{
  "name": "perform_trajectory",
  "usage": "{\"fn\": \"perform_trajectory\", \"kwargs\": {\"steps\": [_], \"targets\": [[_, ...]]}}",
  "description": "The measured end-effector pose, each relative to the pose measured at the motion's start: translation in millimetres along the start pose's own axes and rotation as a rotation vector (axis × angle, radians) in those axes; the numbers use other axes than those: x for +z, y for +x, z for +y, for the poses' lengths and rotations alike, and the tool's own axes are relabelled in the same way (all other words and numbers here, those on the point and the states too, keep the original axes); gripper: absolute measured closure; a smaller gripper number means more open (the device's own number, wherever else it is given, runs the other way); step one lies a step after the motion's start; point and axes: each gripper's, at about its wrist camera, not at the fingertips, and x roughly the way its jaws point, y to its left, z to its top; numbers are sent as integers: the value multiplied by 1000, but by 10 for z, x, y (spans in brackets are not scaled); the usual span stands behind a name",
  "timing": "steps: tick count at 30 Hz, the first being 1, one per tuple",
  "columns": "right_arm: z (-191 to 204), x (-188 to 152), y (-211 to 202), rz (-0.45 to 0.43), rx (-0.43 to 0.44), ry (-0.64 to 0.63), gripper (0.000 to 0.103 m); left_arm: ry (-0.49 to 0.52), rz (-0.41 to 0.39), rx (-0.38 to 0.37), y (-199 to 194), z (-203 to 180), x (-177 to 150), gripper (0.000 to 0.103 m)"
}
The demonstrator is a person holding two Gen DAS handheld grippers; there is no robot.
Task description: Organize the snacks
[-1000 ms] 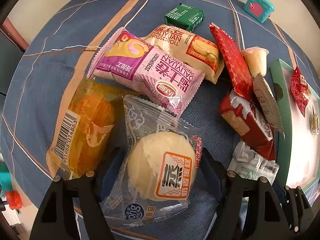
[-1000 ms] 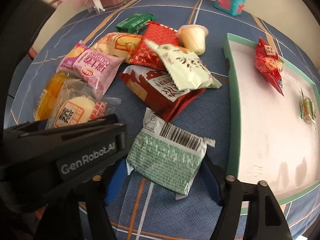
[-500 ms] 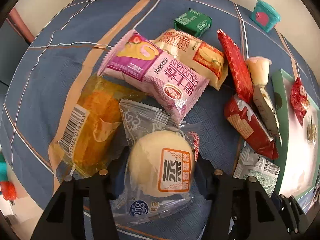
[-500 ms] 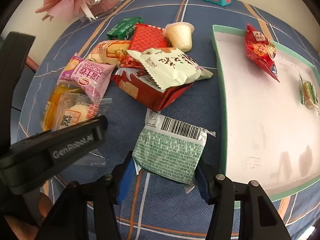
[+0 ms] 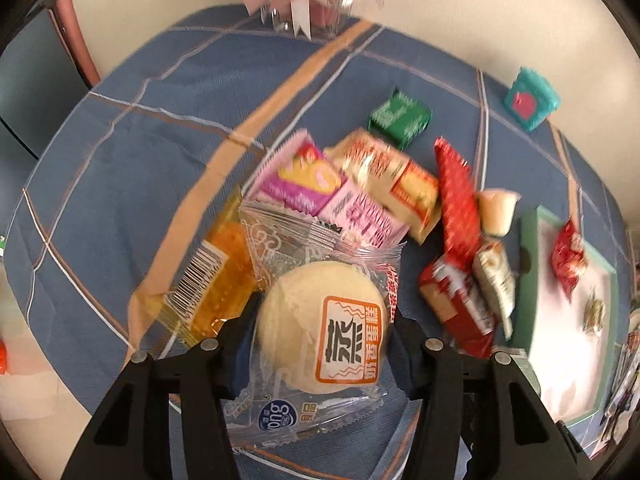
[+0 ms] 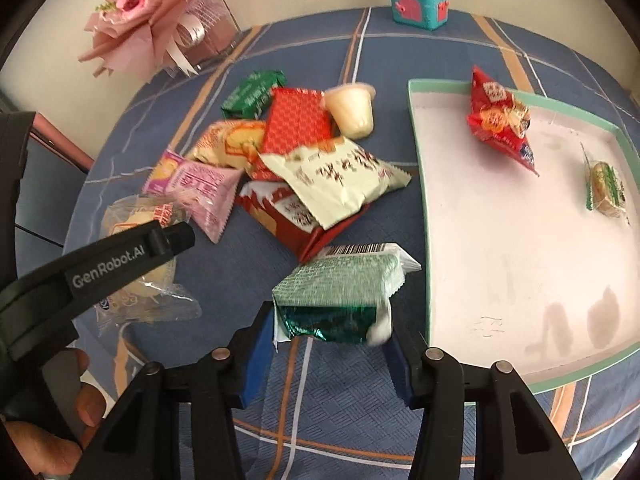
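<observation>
Right wrist view: the snack pile [image 6: 304,168] blocks the desk [image 6: 400,52] from 10 to 12 o'clock, with the left gripper [image 6: 176,236] crossing at 9 o'clock. The tray [image 6: 418,184] floor lies open at 3 o'clock; a red packet [image 6: 500,128] and a small green sweet [image 6: 606,190] occupy its far end.

The left gripper [image 5: 320,336] was closed on a round bun pack [image 5: 324,328]. Its 2 black fingers [image 5: 224,364] pressed the pack from both sides, and the blue pads touched the wrapper. In the right wrist view, the left gripper reached in from the left side, and a bare hand [image 6: 48,432] held its handle down in the corner. The right gripper [image 6: 332,344] was closed on a green pack [image 6: 340,292]. Its 2 fingers [image 6: 248,360] squeezed the near end of that pack, which tilted up.
</observation>
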Motion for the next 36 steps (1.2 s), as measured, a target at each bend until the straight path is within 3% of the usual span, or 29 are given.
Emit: {"fn": "perform_trajectory", "kwargs": {"steps": [3, 7, 13, 20, 21, 23, 24, 28, 36], "targets": [[-14, 6, -88, -23, 26, -1, 53, -9, -37, 0, -108, -3, 16, 46], [3, 39, -230, -55, 56, -8, 76, -17, -77, -2, -214, -61, 5, 46], [37, 2, -305, -59, 67, -36, 76, -7, -59, 11, -159, -129, -46, 46], [3, 26, -291, -56, 87, -26, 74, -51, 70, -21, 111, -61, -124, 46], [0, 28, -284, -56, 99, -25, 73, -61, 81, -24, 139, -40, -133, 46], [7, 44, -251, -59, 114, -23, 55, -80, 93, -27, 168, -8, -140, 46], [11, 52, -228, -55, 109, -22, 52, -86, 96, -26, 176, 7, -140, 46], [15, 76, -176, -51, 109, -24, 50, -96, 101, -17, 197, 48, -132, 46], [-4, 152, -19, -46, 97, -34, 29, -120, 130, -11, 302, 153, -135, 46]]}}
